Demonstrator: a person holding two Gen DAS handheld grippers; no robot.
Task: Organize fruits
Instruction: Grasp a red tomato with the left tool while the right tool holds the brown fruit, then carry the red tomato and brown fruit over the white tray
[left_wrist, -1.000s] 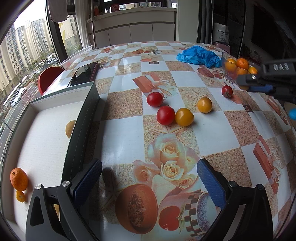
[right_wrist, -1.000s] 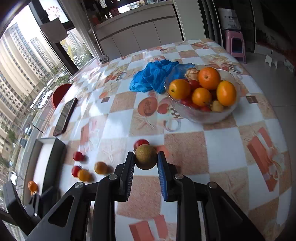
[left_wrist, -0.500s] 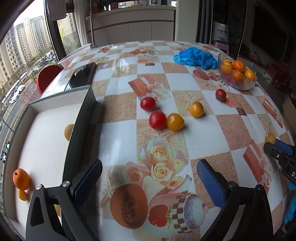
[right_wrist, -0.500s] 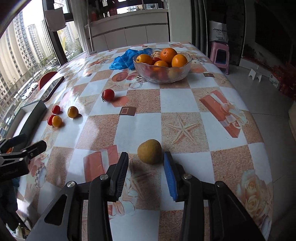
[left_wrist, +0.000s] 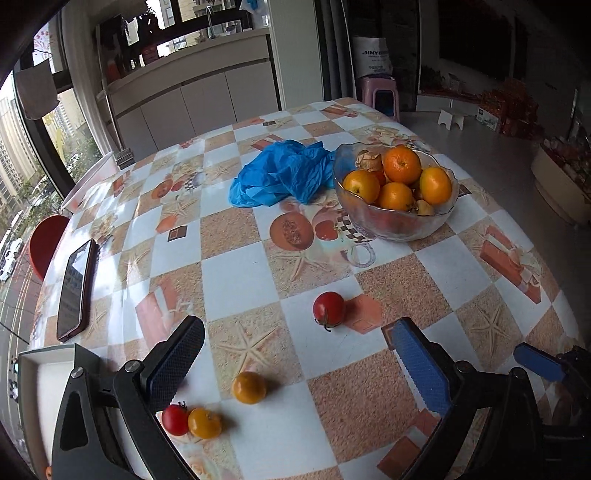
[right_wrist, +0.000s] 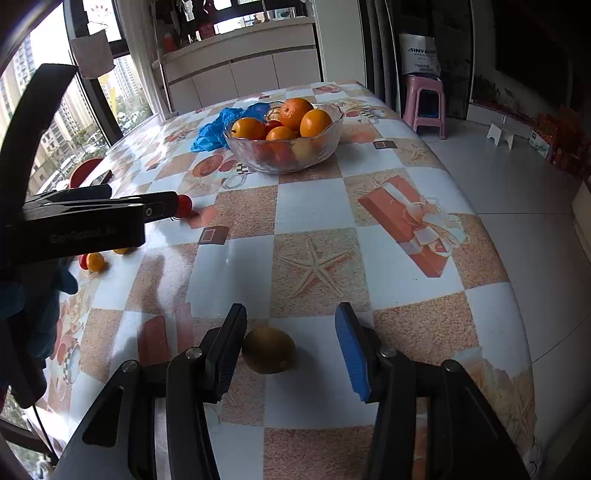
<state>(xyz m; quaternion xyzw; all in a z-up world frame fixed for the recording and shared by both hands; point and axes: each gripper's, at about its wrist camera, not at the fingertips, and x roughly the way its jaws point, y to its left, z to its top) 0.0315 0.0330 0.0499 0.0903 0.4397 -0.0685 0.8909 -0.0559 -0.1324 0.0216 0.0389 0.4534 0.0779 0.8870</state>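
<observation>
While my right gripper (right_wrist: 291, 347) fingers have just been opening (brown fruit (right_wrist: 269, 350) touching left pad) | left gripper (left_wrist: 295, 369) agape, red tomato (left_wrist: 328, 309) ahead.

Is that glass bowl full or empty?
Full. The glass bowl is heaped with oranges rising above its rim, with smaller fruit underneath, seen from both wrist views.
</observation>
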